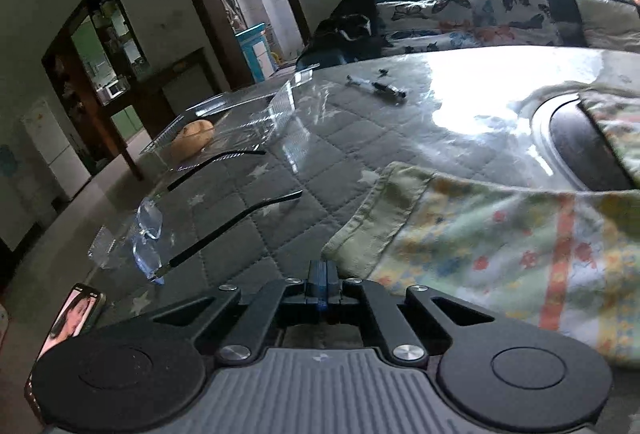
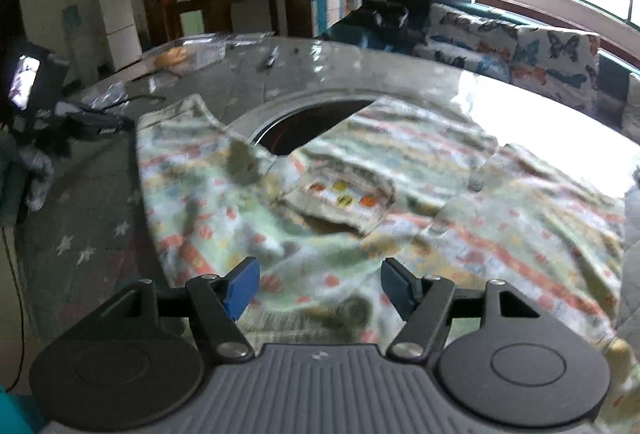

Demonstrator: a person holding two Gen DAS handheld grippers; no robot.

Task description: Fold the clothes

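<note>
Left gripper (image 1: 322,276) pinches garment (image 1: 500,234) hem.

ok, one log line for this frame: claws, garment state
left claw: shut, at sleeve edge, grip unclear | right claw: open, over patterned shirt | shirt: spread on table, unfolded | nearby: glasses

Garment (image 2: 360,202) lies on table (image 1: 400,114), eyeglasses (image 1: 160,230) to its left.
</note>
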